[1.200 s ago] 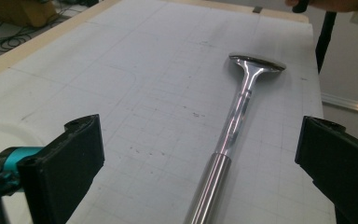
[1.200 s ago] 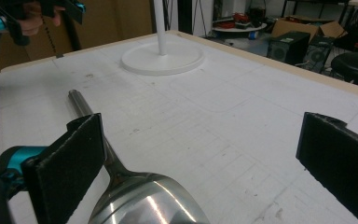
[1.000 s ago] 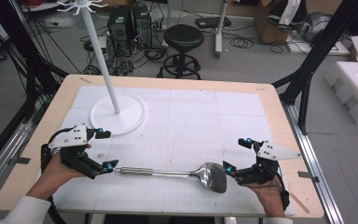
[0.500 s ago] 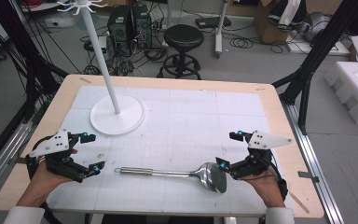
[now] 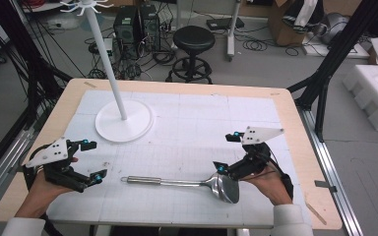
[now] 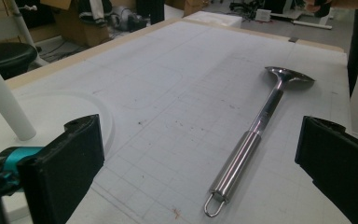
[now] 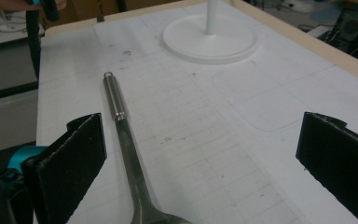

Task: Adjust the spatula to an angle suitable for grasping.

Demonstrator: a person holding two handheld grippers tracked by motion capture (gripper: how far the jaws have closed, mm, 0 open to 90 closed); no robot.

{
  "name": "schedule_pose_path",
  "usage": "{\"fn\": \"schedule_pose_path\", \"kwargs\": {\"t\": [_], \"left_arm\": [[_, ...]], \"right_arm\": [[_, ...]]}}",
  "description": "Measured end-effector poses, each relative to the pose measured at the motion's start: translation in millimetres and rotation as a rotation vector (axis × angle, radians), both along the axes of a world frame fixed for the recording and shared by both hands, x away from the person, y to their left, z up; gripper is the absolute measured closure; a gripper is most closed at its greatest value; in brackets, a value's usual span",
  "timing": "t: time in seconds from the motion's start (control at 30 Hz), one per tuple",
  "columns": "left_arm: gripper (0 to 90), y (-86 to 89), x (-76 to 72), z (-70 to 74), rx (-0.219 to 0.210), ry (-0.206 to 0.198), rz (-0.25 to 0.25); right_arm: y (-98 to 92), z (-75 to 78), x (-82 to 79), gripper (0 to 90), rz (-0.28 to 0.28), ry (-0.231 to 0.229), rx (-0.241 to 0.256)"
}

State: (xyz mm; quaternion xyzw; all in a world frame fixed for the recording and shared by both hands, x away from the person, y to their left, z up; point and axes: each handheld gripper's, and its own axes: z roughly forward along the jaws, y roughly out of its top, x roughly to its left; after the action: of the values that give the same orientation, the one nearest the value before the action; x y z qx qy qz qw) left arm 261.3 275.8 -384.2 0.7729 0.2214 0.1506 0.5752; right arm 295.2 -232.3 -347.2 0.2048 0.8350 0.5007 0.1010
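Note:
A steel spatula (image 5: 177,182) lies flat on the white mat, its loop-ended handle pointing left and its head (image 5: 228,190) to the right. My left gripper (image 5: 92,160) stands open just left of the handle's end, not touching it; in the left gripper view the spatula (image 6: 256,126) lies between and beyond the wide-apart jaws of the gripper (image 6: 200,163). My right gripper (image 5: 226,152) is open right above the head. In the right gripper view the spatula's handle (image 7: 121,121) runs away close to the left jaw of the gripper (image 7: 200,168).
A white stand with a round base (image 5: 140,123) and a tall pole (image 5: 109,69) is at the mat's back left. The wooden table edge (image 5: 310,162) runs close on the right. A stool (image 5: 193,39), cables and foam blocks (image 5: 374,93) sit beyond the table.
My left gripper drew back to the left, away from the handle's end. My right gripper shifted slightly left, above the spatula's head. The spatula has not moved.

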Motion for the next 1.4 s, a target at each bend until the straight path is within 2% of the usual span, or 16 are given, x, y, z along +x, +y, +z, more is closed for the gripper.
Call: {"fn": "schedule_pose_path", "kwargs": {"t": [0.2,0.23,0.27,0.33,0.37,0.4,0.43,0.53,0.63,0.67,0.7,0.8,1.07,1.13,1.23,1.4], "left_arm": [[1.7,1.2,-0.6,0.4,0.000,-0.009,-0.004],[1.7,1.2,-0.6,0.4,0.000,-0.009,-0.004],[1.7,1.4,-0.3,0.7,-0.001,-0.008,0.000],[1.7,2.1,-0.3,0.5,0.000,-0.008,-0.001],[1.7,2.1,-0.3,0.5,0.000,-0.008,-0.001],[1.7,2.3,-0.6,0.7,0.000,-0.009,-0.001],[1.7,2.3,-0.6,0.7,0.000,-0.009,-0.001],[1.7,1.7,-0.5,0.6,0.004,-0.009,-0.003],[1.7,1.5,-0.5,0.5,0.007,-0.010,-0.005],[1.7,1.3,-0.8,0.7,-0.001,-0.009,-0.006],[1.7,1.3,-0.8,0.7,-0.001,-0.009,-0.006],[1.7,2.1,-1.1,0.9,0.000,-0.011,-0.002],[1.7,0.3,-0.8,0.0,0.013,-0.011,-0.004],[1.7,0.2,-0.7,-0.1,0.013,-0.011,-0.005],[1.7,0.5,-0.9,-0.2,0.013,-0.011,-0.001],[1.7,0.6,-0.9,-0.1,0.013,-0.013,-0.003]], "right_arm": [[22.6,-0.5,7.7,0.4,0.075,0.026,-0.070],[22.6,-0.5,7.7,0.4,0.075,0.026,-0.070],[31.1,-0.3,9.7,0.4,0.103,0.036,-0.099],[39.1,-0.3,12.7,0.4,0.124,0.028,-0.130],[39.1,-0.3,12.7,0.4,0.124,0.028,-0.130],[47.4,-0.6,14.3,0.4,0.143,0.047,-0.152],[47.4,-0.6,14.3,0.4,0.143,0.047,-0.152],[62.7,-1.6,18.4,0.4,0.194,0.046,-0.202],[68.7,-1.8,19.0,0.4,0.211,0.048,-0.224],[76.2,-2.4,19.8,0.4,0.231,0.046,-0.250],[76.2,-2.4,19.8,0.4,0.231,0.046,-0.250],[88.5,-4.8,19.6,0.4,0.261,0.040,-0.294],[110.1,-20.1,17.7,0.4,0.325,0.063,-0.411],[112.7,-22.9,17.0,0.4,0.330,0.070,-0.420],[124.5,-30.9,15.2,0.4,0.366,0.071,-0.473],[136.8,-40.0,13.5,1.8,0.385,0.073,-0.508]]}}
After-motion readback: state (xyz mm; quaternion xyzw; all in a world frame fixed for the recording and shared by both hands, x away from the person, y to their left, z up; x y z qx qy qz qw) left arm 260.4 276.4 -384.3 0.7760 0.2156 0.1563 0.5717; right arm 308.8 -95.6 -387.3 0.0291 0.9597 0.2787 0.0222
